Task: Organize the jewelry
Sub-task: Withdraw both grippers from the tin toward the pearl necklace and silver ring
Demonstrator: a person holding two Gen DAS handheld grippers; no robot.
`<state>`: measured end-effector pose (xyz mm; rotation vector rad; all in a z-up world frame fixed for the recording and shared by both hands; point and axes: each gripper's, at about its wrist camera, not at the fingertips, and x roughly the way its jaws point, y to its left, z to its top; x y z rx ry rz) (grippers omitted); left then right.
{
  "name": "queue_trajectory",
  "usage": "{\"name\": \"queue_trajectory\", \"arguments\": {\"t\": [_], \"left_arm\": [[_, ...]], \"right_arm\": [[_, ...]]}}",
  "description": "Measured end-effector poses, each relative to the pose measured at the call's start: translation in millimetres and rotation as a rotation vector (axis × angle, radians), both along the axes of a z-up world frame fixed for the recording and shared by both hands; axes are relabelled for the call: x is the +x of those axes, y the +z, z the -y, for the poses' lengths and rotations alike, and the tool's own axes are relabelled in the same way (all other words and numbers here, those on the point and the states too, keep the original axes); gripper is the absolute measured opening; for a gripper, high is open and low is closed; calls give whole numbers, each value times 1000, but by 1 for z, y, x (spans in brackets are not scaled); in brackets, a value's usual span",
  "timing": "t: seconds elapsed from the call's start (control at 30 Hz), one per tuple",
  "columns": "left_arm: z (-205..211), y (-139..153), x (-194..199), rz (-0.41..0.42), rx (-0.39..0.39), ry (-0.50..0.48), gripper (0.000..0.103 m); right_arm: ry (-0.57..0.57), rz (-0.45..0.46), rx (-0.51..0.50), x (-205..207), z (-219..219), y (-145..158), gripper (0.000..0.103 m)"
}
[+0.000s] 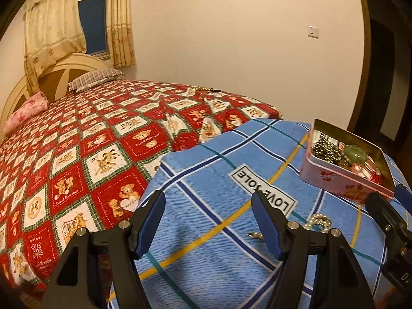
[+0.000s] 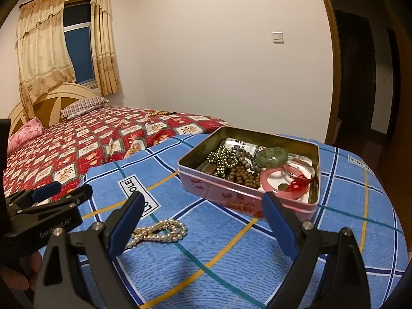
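Pearl strand (image 2: 159, 233): loose on blue cloth (image 2: 231, 257), beside tin (image 2: 247, 200), long axis crosswise. Right tongs (image 2: 203, 221) nearer, apart, empty. Left tongs (image 1: 208, 221) apart, empty.

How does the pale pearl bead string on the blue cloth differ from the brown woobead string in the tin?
The pale pearl bead string lies loose on the blue checked cloth, while the brown wooden bead string sits heaped inside the pink tin box. The pearl beads look smaller and shinier; the wooden ones darker and matte. Both are beaded strands.
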<state>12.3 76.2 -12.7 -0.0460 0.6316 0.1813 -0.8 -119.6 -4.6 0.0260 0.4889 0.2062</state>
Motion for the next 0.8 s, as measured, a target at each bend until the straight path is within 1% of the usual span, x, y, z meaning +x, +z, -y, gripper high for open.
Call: {"name": "queue_trajectory", "arguments": {"t": [0.13,0.4,0.57,0.8], "left_arm": [[-7,-1,1,-10,-12,12,69],[-14,0,2,-15,23,34,69],[-22,-4,4,-36,-2,59,69],[-21,-5,4,-44,-6,53,69]], "right_arm": [[12,-9,9,1,0,-1,94],[33,-31,23,2,0,-3,94],[38,-40,24,3,-1,-3,94],[54,-57,23,5,-3,-6,94]]}}
